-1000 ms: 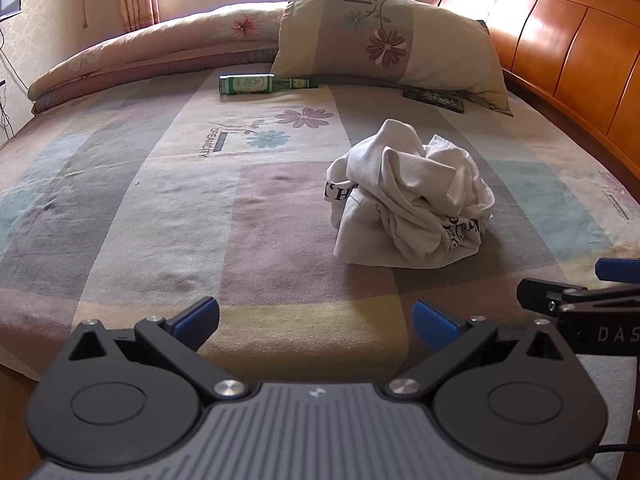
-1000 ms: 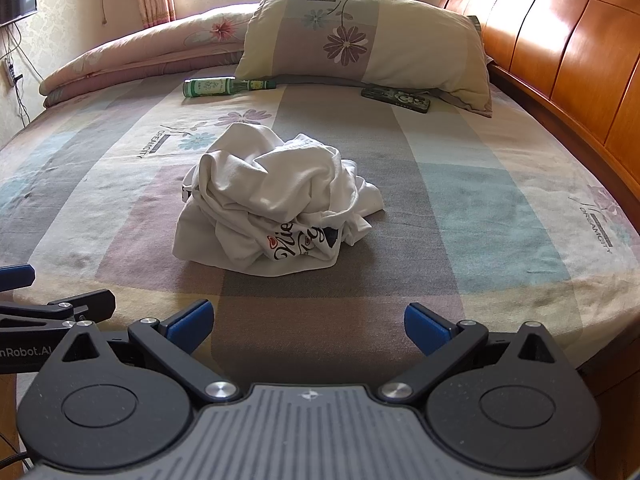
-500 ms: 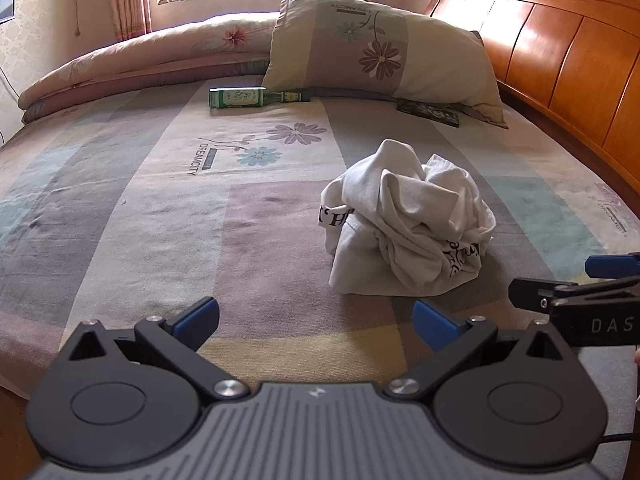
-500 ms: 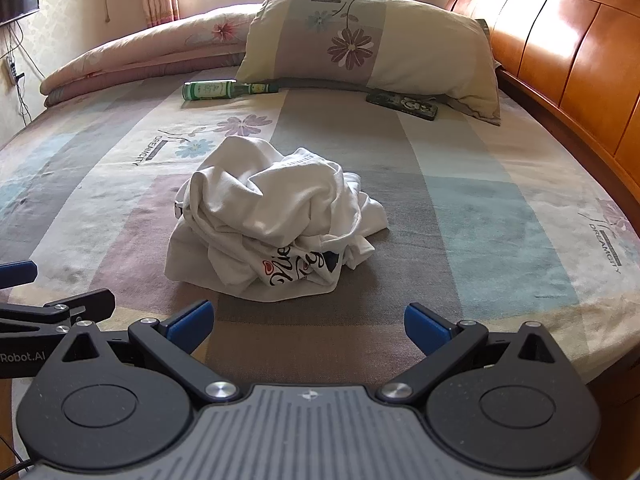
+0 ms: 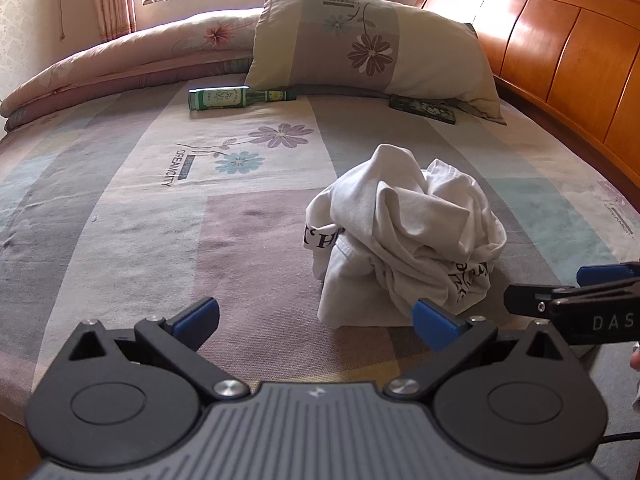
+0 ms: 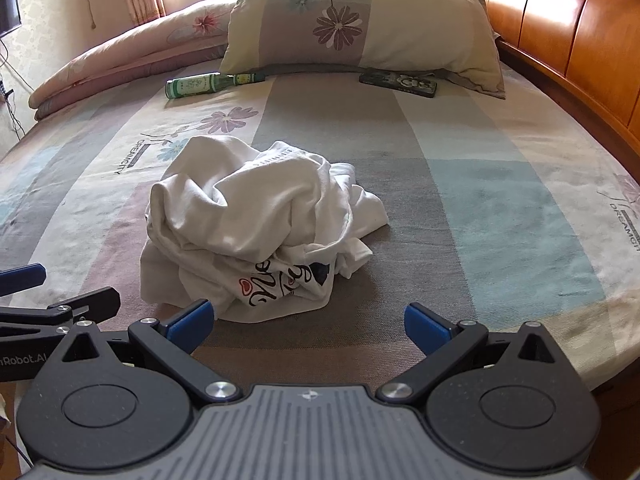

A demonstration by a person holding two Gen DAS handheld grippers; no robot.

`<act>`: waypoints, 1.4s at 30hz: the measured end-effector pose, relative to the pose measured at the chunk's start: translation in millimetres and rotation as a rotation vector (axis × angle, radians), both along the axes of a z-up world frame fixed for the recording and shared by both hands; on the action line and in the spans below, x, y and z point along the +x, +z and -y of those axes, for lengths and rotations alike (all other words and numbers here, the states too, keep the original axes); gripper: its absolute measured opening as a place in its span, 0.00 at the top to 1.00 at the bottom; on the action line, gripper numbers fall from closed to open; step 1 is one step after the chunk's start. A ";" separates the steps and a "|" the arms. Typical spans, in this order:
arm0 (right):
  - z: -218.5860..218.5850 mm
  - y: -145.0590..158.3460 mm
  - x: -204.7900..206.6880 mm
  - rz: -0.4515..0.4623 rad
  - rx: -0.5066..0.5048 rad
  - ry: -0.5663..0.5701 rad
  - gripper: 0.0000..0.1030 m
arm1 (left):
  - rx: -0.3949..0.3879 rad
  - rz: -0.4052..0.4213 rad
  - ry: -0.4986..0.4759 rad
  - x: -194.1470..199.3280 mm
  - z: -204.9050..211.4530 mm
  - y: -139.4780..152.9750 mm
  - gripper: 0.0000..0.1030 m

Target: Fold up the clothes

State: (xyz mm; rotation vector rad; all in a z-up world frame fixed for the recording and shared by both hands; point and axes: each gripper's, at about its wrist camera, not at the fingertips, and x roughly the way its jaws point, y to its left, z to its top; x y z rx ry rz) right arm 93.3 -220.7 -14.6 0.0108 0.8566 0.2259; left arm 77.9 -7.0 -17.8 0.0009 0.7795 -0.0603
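Observation:
A crumpled white T-shirt (image 5: pixel 404 236) with black lettering lies in a heap on the patchwork bed sheet (image 5: pixel 132 240). My left gripper (image 5: pixel 316 318) hovers open just short of its near left corner, holding nothing. In the right wrist view the same T-shirt (image 6: pixel 248 220) sits ahead and left of centre. My right gripper (image 6: pixel 308 320) is open too, its left fingertip close to the heap's near edge. Each gripper shows at the side of the other's view: the right gripper (image 5: pixel 568 292) and the left gripper (image 6: pixel 52 296).
A green glass bottle (image 5: pixel 228 98) lies on its side near the large floral pillow (image 5: pixel 372 44). A dark patterned flat case (image 5: pixel 424 109) rests by the pillow's corner. A rolled quilt (image 5: pixel 120 64) runs along the far side. The wooden headboard (image 5: pixel 560 48) borders the right.
Both grippers have moved forward toward the T-shirt, which now looks larger and nearer. The shirt itself has not shifted, and both grippers stay open.

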 end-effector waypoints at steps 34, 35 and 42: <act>18.6 -31.7 41.3 0.035 -0.014 0.128 0.00 | -0.131 -0.110 -0.163 87.4 -14.0 -34.5 0.00; 20.5 -30.8 42.4 0.034 -0.015 0.126 0.00 | -0.116 -0.110 -0.170 86.6 -14.1 -32.6 0.00; 29.0 -26.5 59.6 0.029 0.013 0.111 0.00 | -0.037 -0.109 -0.207 88.0 -9.0 -21.3 0.00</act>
